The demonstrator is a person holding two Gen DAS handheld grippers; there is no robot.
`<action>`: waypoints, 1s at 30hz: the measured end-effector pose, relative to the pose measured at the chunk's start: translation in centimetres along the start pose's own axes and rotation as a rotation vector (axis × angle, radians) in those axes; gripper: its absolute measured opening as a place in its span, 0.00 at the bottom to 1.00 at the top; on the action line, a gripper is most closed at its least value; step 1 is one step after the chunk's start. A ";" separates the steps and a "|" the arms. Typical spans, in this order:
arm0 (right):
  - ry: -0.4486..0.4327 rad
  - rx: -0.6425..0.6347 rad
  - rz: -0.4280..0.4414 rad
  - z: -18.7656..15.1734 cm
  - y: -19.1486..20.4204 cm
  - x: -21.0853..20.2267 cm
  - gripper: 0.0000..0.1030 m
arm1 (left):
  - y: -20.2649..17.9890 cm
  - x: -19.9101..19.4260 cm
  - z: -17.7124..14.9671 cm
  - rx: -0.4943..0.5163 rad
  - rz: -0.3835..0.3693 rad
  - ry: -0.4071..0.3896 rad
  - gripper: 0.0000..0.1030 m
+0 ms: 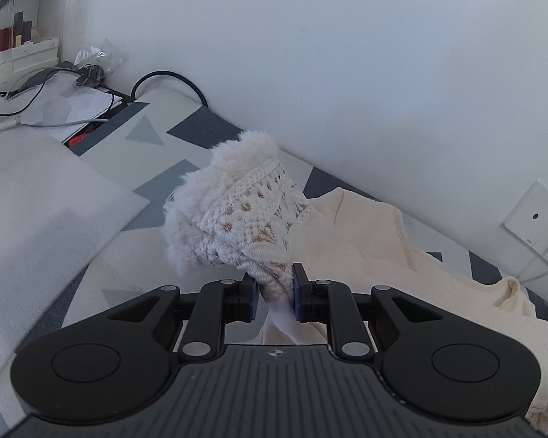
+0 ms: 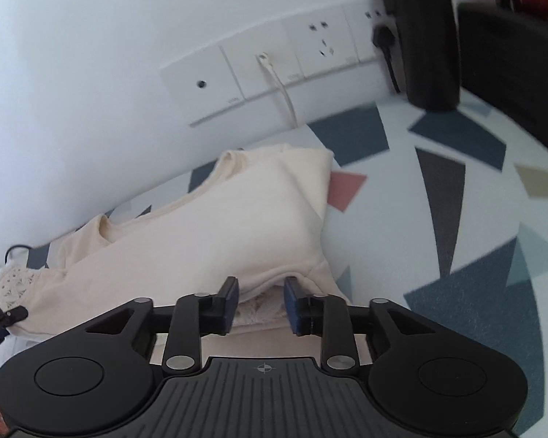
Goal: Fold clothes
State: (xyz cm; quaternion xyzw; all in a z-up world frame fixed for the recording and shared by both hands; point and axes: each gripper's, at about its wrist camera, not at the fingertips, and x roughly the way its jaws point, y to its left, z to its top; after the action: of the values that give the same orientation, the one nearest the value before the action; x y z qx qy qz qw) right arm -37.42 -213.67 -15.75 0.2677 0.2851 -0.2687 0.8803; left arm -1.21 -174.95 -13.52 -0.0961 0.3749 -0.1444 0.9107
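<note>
The left hand-held gripper (image 1: 277, 294) clamps the fur-trimmed crochet cuff (image 1: 237, 215) of the soft, limp cream garment (image 2: 215, 219) lying on the geometric-patterned tabletop (image 2: 456, 219); the right hand-held gripper (image 2: 261, 301), parted, straddles its hem, the likeliest hold.

One cream garment (image 1: 402, 255) lies on the patterned cloth (image 2: 438, 219), with one crocheted, fur-trimmed cuff (image 1: 237, 211) at its end farthest from the wall plates. Two grippers show: the left gripper (image 1: 274, 290) at that cuff and the right gripper (image 2: 261, 301) at the garment's edge nearest the plates. Four wall plates (image 2: 266, 65) sit in one row, with one white cable (image 2: 281, 91) plugged into the second. Far from the plates stands one clear-lidded organiser (image 1: 22, 25) and one crumpled plastic bag (image 1: 98, 54)
</note>
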 end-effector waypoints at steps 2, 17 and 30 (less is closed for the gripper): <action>-0.078 -0.075 0.003 0.5 1.6 -0.9 0.37 | 0.0 -0.1 0.1 0.001 -0.005 -0.014 0.18; 0.034 -0.109 0.006 4.6 1.1 9.5 0.79 | 3.9 2.0 0.1 -0.137 -0.059 0.047 0.55; 0.045 -0.135 -0.086 1.5 3.8 7.5 0.92 | 3.9 1.9 0.6 -0.097 -0.012 0.017 0.24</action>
State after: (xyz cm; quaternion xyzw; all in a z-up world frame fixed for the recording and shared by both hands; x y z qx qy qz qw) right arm -29.28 -214.31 -18.30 0.2009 0.3336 -0.2805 0.8773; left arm 1.21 -171.87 -15.43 -0.1413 0.3888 -0.1321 0.9008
